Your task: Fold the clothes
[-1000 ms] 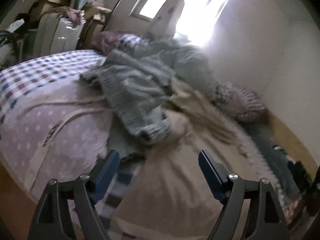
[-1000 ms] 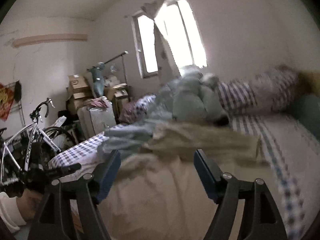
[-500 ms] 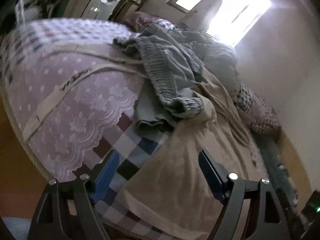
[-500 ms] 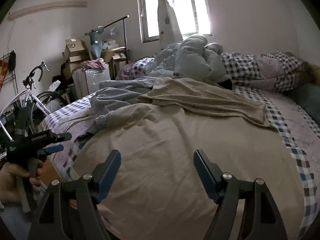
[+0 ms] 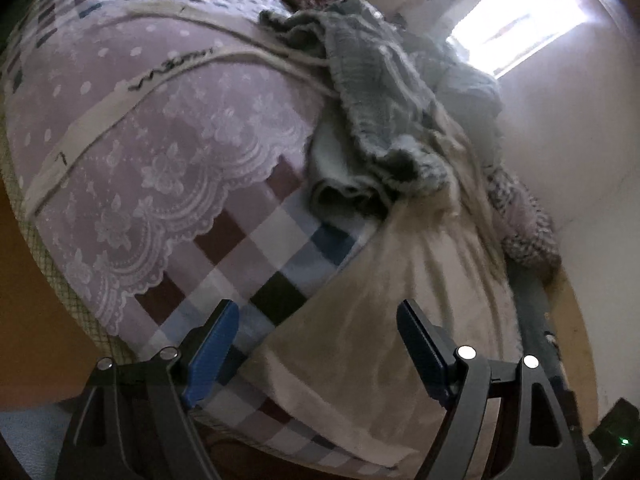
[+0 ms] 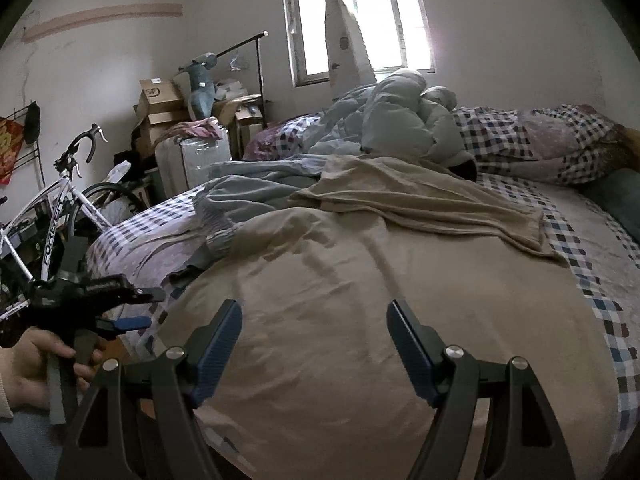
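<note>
- The left gripper [image 5: 318,344] is hovering at the near edge of the bed, its blue-padded jaws spread wide with nothing between them.
- The right gripper [image 6: 314,344] is likewise gaping wide and empty, hanging over the near part of a beige garment [image 6: 360,300].
- The beige garment is lying spread flat across the near middle of the bed, its far part bunching into folds toward the right.
- In the left wrist view, the beige garment's [image 5: 384,320] near corner is sitting just beyond the left gripper's fingers, overlapping the checked bedsheet [image 5: 260,248].
- A grey-blue knitted garment [image 5: 372,92] is lying crumpled at the far left of the beige one, its ribbed cuff touching the beige cloth.
- A lilac lace-edged cover [image 5: 160,140] is draping over the left side of the bed.
- A pale blue duvet [image 6: 400,120] is sitting heaped at the far end of the bed, below the window [image 6: 360,16].
- Checked pillows [image 6: 540,140] are lying along the far right.
- In the right wrist view, a person's hand [image 6: 36,364] is gripping the handle of the left gripper [image 6: 128,322] at the near left.
- A white bicycle [image 6: 52,208] and stacked cardboard boxes [image 6: 160,108] are standing beyond the bed on the left.
</note>
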A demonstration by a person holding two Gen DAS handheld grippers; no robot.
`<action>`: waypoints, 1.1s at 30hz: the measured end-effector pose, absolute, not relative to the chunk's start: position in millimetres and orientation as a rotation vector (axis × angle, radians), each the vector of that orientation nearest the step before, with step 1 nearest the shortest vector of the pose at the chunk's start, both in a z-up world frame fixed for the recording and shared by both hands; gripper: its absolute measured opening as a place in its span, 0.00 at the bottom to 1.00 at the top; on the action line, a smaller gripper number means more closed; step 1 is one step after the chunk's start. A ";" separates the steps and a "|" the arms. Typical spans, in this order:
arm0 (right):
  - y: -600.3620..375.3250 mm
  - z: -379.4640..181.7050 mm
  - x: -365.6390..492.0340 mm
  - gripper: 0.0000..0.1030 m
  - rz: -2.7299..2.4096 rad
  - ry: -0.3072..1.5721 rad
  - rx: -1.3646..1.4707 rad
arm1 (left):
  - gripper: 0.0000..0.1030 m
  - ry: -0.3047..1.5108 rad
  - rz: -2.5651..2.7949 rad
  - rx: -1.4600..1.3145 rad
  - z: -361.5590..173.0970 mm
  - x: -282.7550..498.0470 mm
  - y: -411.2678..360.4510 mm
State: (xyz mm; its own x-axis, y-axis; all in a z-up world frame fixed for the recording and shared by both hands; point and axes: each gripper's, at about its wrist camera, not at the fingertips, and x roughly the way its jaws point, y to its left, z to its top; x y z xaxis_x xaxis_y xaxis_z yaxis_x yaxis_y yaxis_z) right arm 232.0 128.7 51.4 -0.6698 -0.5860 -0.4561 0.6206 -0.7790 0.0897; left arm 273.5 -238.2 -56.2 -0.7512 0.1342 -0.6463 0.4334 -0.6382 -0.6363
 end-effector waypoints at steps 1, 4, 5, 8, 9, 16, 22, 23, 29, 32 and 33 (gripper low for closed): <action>127.3 50.5 232.0 0.76 -2.380 0.092 0.624 | 0.82 1.242 -2.487 1.008 -58.3 272.8 -238.1; 124.1 47.3 231.3 0.76 -2.356 0.076 0.643 | 0.82 1.248 -2.469 0.997 -64.9 269.9 -236.6; 123.7 46.3 231.0 0.76 -2.351 0.067 0.651 | 0.82 1.254 -2.466 0.997 -66.1 269.3 -236.9; 122.0 41.9 229.4 0.76 -2.340 0.059 0.677 | 0.82 1.327 -2.458 1.012 -68.3 270.1 -237.3; 120.2 41.0 230.2 0.76 -2.337 0.070 0.676 | 0.82 1.372 -2.458 1.030 -69.6 270.9 -236.1; 102.5 34.3 240.3 0.76 -2.309 0.171 0.655 | 0.82 1.507 -2.513 1.086 -64.0 273.1 -224.9; 60.6 16.3 278.3 0.76 -2.233 0.470 0.545 | 0.81 1.588 -2.518 1.037 -57.1 274.3 -227.4; 53.3 12.4 285.4 0.76 -2.215 0.521 0.522 | 0.78 1.588 -2.522 1.034 -55.6 274.5 -227.2; 13.9 -13.6 319.0 0.76 -2.098 0.714 0.445 | 0.59 1.617 -2.515 0.996 -50.5 282.9 -235.4; -4.8 -24.8 328.6 0.76 -2.052 0.751 0.438 | 0.56 1.644 -2.504 0.997 -53.1 286.5 -239.6; -11.7 -28.2 330.2 0.76 -2.043 0.759 0.438 | 0.56 1.654 -2.503 0.996 -53.6 288.0 -240.8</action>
State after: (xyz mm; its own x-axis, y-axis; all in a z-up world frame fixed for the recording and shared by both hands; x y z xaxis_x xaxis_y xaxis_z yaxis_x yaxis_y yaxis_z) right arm 330.2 -11.7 -28.2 -0.5449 -0.6220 -0.5624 0.8383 -0.4198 -0.3479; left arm 288.0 -240.8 -53.6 -0.8014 0.3451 -0.4886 0.3140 -0.4525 -0.8346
